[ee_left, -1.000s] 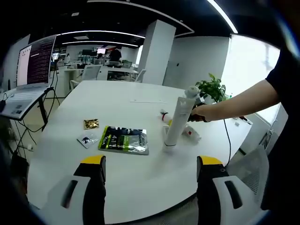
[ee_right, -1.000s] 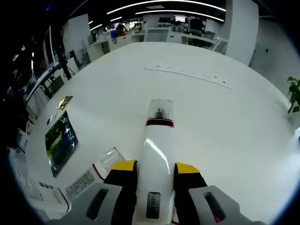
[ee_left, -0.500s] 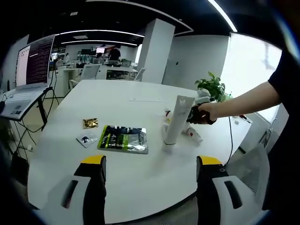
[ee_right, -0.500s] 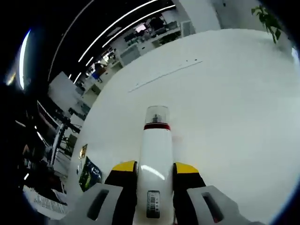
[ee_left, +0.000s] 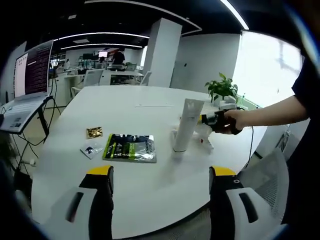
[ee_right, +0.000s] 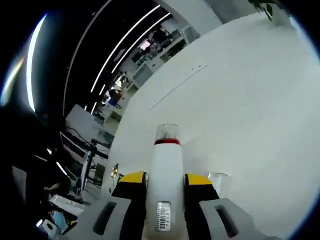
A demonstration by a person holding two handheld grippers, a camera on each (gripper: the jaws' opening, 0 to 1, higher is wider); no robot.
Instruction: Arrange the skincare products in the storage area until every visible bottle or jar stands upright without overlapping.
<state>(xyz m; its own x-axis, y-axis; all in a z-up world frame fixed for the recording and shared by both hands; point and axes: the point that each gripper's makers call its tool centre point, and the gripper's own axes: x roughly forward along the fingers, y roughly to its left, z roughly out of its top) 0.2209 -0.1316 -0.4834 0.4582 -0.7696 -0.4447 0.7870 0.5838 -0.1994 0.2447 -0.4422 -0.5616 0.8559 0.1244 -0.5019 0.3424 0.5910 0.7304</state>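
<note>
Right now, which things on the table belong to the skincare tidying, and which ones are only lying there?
For the job:
- white tube, standing cap-down on the table
- white bottle with a clear cap, held in the right gripper
- small white items beside the tube, too small to tell

Lying about:
- green packet
- gold sachet
- small sachet
- plant

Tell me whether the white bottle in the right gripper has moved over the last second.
Yes. In the left gripper view, the right gripper has carried the white bottle from leaning over the standing tube rightward, toward the plant.
</note>
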